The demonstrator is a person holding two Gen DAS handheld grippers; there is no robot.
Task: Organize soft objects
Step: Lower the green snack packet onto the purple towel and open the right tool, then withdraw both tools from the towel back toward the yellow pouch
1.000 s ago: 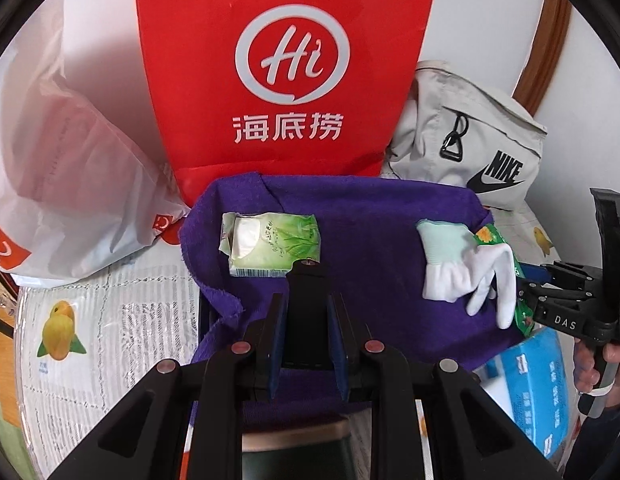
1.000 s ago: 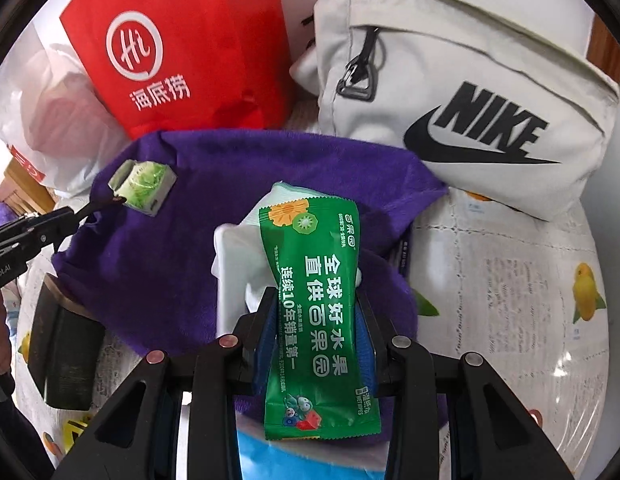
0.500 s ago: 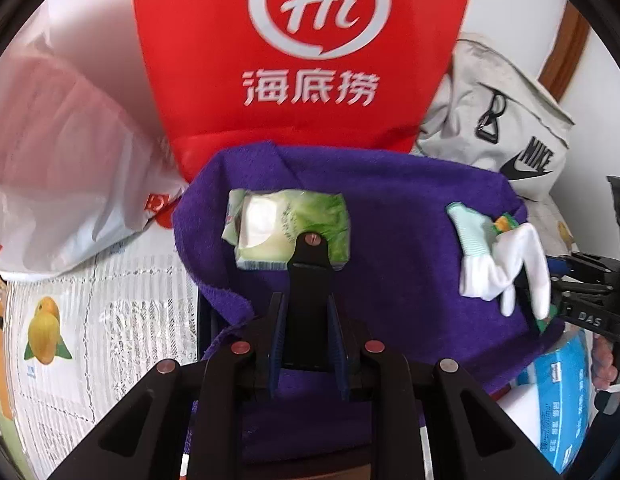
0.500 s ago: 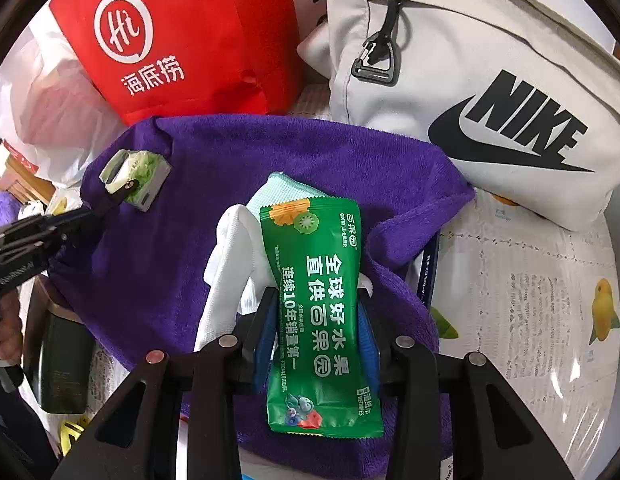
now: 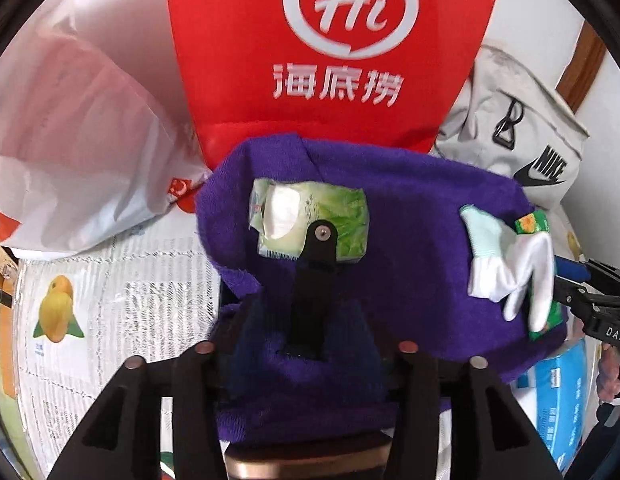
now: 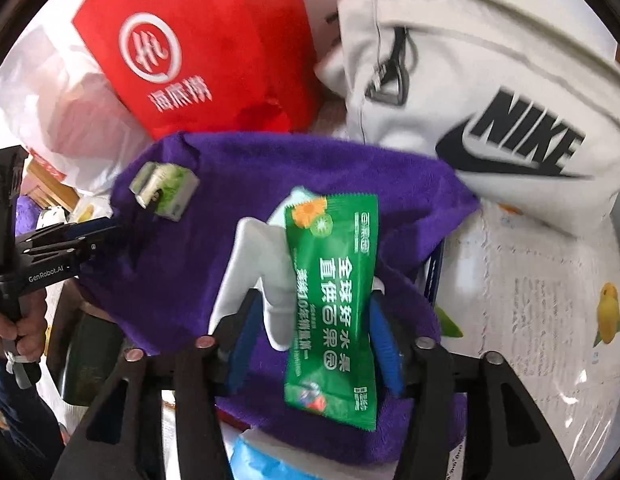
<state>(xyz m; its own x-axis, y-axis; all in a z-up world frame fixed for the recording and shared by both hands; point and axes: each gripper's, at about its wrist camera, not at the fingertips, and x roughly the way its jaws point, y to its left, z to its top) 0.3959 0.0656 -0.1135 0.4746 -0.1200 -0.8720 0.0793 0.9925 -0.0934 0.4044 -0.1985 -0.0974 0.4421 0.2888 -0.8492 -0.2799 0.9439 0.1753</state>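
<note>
Item: purple towel (image 5: 410,248) spread on the tabletop (image 5: 121,300), bearing a green tissue pack (image 5: 310,222) at its left and a white glove (image 6: 261,276) under a green snack packet (image 6: 334,296) at its right. Left tool (image 5: 305,344): jaws opening, nothing visibly gripped, the towel's near edge lying between them; right tool (image 6: 310,344): jaws opening, pads clear of glove and packet lying between them. Step, as judged: releasing after arranging; next move likely needs both tools withdrawn without dragging the fabric.
</note>
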